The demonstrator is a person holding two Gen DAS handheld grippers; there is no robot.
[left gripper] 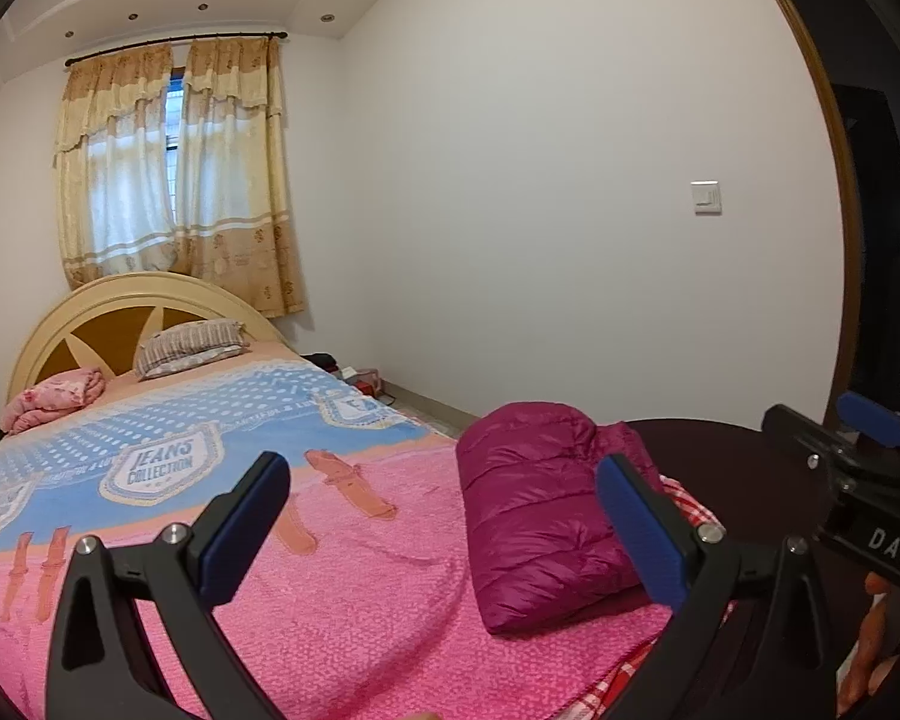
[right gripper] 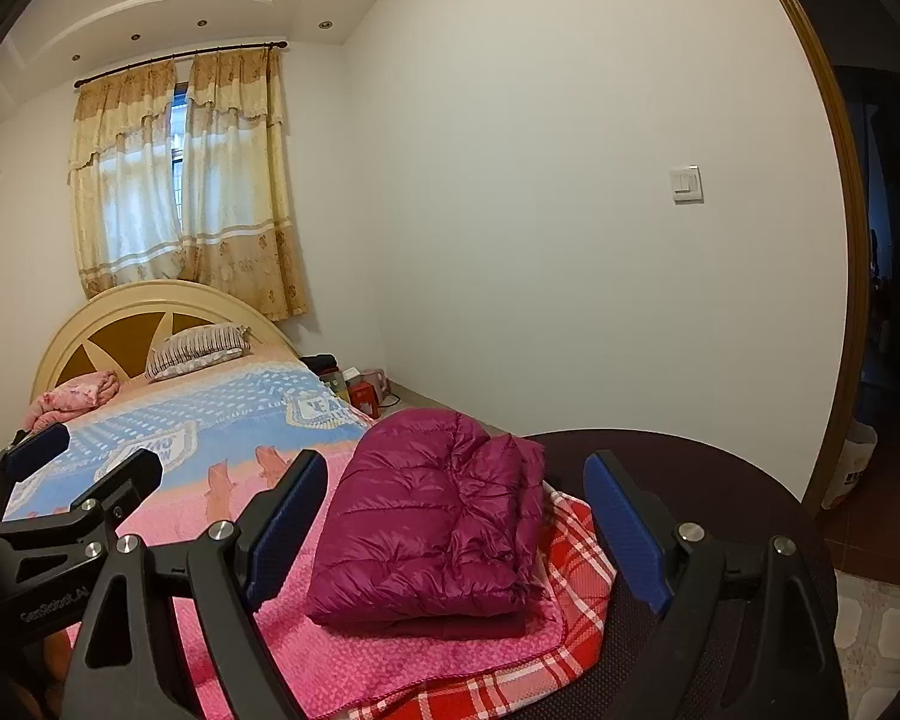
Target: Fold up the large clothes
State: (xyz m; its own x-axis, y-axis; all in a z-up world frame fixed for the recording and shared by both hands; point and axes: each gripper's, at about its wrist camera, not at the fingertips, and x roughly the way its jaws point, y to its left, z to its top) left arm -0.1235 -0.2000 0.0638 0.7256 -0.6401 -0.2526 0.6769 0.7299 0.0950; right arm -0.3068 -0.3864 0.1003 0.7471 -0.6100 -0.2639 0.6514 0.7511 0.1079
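now the puffy magenta quilted down jacket sits folded at the pink blanket's corner; left gripper and right gripper gape wide, empty. light, slippery, springy: pinch its thick folded edge.

Left gripper, right gripper: black frames, blue pads, silver screws, white lettering.

jacket's underside hidden, bedside clutter indistinct
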